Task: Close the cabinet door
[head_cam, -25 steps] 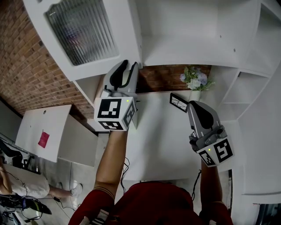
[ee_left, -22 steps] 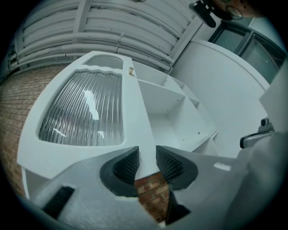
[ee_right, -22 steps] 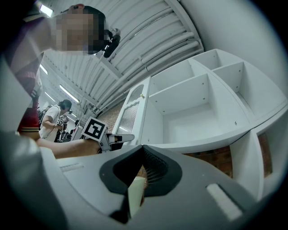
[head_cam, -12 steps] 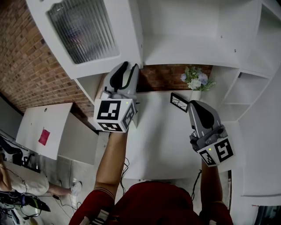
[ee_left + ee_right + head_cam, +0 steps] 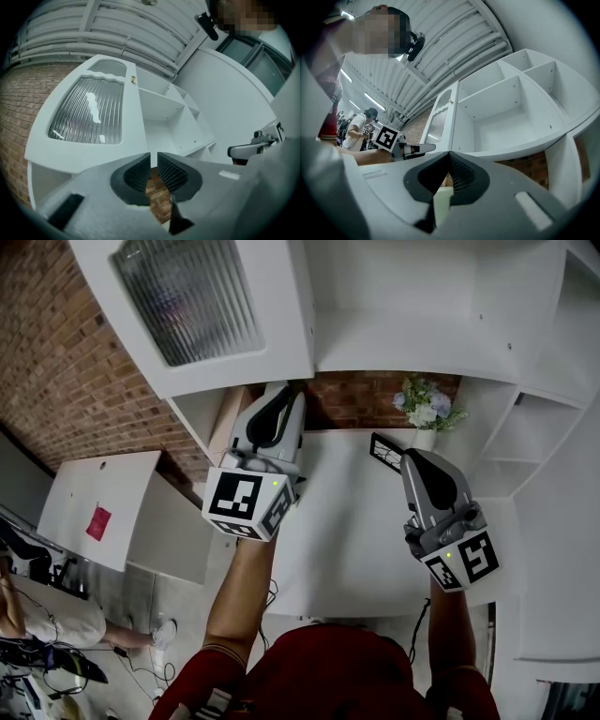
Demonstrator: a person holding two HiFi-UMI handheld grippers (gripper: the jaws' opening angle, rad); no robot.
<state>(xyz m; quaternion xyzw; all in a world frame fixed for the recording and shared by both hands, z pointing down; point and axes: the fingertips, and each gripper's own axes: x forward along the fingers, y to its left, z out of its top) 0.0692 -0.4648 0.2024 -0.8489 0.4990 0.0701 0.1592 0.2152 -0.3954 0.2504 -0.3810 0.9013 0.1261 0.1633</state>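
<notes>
The white cabinet door [image 5: 202, 306] with its ribbed glass pane stands swung open at the upper left, also in the left gripper view [image 5: 89, 112] and the right gripper view [image 5: 440, 122]. My left gripper [image 5: 291, 395] points up just below the door's lower free corner. Its jaws [image 5: 153, 157] have just been closing and stand a narrow gap apart, with nothing between them; the door's edge runs down to the left jaw tip. My right gripper [image 5: 417, 463] hovers over the desk, apart from the door, its jaws [image 5: 449, 155] shut on nothing.
The open white cabinet [image 5: 412, 334] has bare shelves, with side cubbies [image 5: 525, 437] on the right. A vase of flowers [image 5: 422, 413] and a small picture frame [image 5: 386, 453] stand on the white desk [image 5: 347, 540]. A brick wall [image 5: 56, 381] is left, a person [image 5: 37, 615] below it.
My left gripper has shifted a little to the right and lower in the picture, staying under the door's corner. The right gripper has kept still.
</notes>
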